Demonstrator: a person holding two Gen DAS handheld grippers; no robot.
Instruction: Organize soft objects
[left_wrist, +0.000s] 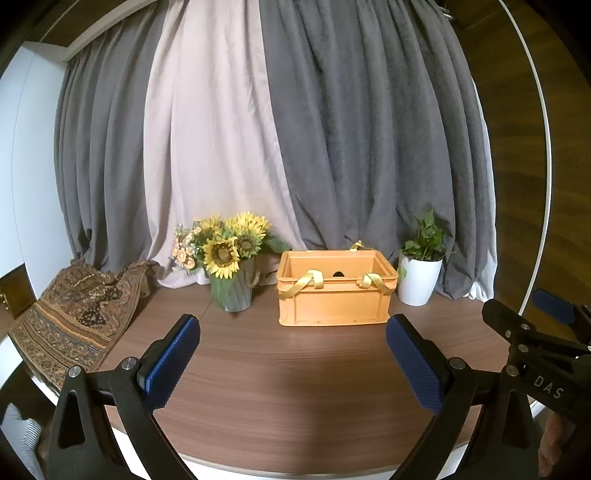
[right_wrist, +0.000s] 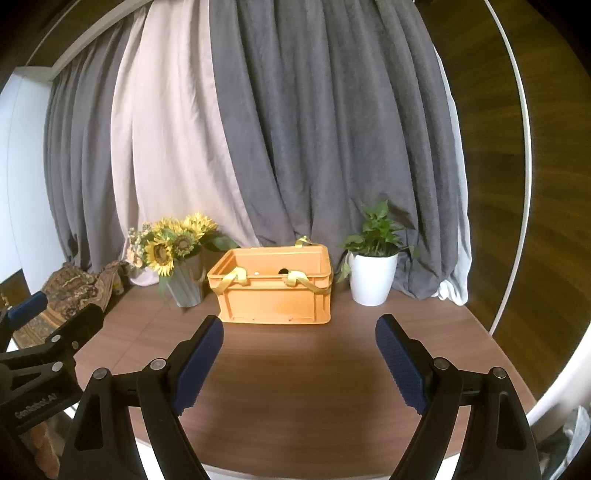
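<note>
A brown patterned cloth (left_wrist: 70, 314) lies crumpled at the table's left edge; it also shows in the right wrist view (right_wrist: 70, 291). An orange plastic crate (left_wrist: 334, 291) with yellow ribbon handles stands at the table's back middle, also in the right wrist view (right_wrist: 275, 286). My left gripper (left_wrist: 293, 354) is open and empty, low over the table in front of the crate. My right gripper (right_wrist: 299, 358) is open and empty, also in front of the crate. The right gripper's body shows at the right edge of the left wrist view (left_wrist: 535, 339).
A grey vase of sunflowers (left_wrist: 231, 258) stands left of the crate. A white pot with a green plant (left_wrist: 421, 271) stands right of it. Grey and pale curtains (left_wrist: 295, 129) hang behind the brown wooden table (left_wrist: 288, 387).
</note>
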